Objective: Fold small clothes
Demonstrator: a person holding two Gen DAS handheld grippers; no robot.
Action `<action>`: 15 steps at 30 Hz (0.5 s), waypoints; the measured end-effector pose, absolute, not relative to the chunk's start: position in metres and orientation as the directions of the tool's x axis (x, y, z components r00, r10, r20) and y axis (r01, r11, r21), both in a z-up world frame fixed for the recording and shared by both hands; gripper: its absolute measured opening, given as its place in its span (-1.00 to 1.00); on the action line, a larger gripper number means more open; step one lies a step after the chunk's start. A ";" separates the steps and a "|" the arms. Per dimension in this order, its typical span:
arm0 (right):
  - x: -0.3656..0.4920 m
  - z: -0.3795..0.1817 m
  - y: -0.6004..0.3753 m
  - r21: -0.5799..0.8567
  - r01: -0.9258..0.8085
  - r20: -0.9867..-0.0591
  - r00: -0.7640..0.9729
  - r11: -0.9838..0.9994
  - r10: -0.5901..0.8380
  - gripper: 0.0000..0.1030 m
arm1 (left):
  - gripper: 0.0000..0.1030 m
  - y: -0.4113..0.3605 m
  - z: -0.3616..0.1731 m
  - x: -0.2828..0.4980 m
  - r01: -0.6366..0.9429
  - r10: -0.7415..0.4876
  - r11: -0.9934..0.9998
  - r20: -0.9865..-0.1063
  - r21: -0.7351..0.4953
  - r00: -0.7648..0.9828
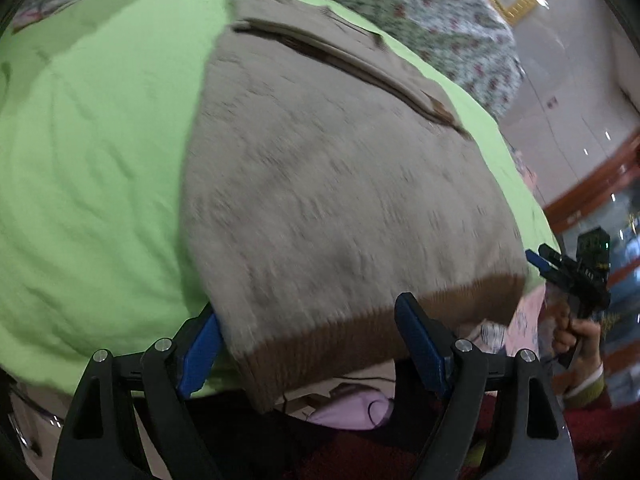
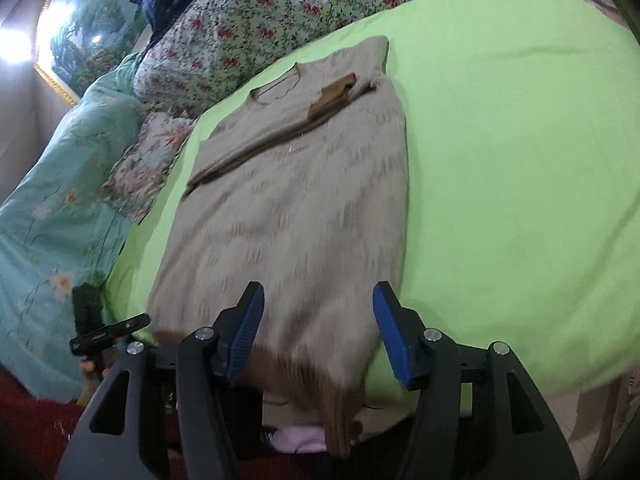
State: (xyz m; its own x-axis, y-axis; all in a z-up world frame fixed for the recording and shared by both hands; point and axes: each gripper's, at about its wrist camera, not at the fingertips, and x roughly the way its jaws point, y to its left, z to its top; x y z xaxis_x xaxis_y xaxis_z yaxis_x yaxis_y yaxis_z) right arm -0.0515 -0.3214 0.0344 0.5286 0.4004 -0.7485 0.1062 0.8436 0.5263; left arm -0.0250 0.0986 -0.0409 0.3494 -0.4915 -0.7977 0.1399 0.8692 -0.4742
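Note:
A beige knitted sweater [image 1: 340, 184] [image 2: 304, 200] with a brown hem lies flat on the green sheet [image 1: 92, 152] [image 2: 520, 152]. One sleeve is folded across its chest, and that sleeve's brown cuff [image 2: 332, 96] rests near the collar. The hem hangs a little over the near edge of the bed. My left gripper [image 1: 310, 332] is open, its blue pads [image 1: 204, 344] standing on either side of the hem's left part without pressing it. My right gripper [image 2: 318, 320] is open too, over the hem's right part. Each view shows the other gripper at its side [image 1: 560, 268] [image 2: 104, 332].
A floral quilt [image 2: 256, 20] and a teal quilt [image 2: 60, 208] are bunched at the far side of the bed. A gold-framed picture [image 2: 80, 32] hangs on the wall. Pink cloth [image 2: 300, 440] and a red carpet [image 2: 36, 412] lie below the bed's edge.

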 end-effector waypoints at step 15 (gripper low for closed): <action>-0.067 -0.022 -0.292 0.615 0.005 -0.734 0.370 0.789 0.570 0.21 | 0.17 0.090 -0.056 -0.029 0.271 -0.605 0.793 -0.761 -0.546 0.235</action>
State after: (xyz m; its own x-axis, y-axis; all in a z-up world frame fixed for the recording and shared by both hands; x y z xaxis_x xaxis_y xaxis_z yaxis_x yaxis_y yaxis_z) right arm -0.0666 -0.2916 -0.0217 0.3699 0.5696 -0.7340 0.0046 0.7889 0.6145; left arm -0.0288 0.0903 -0.0560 0.2350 -0.6047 -0.7610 0.2711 0.7926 -0.5461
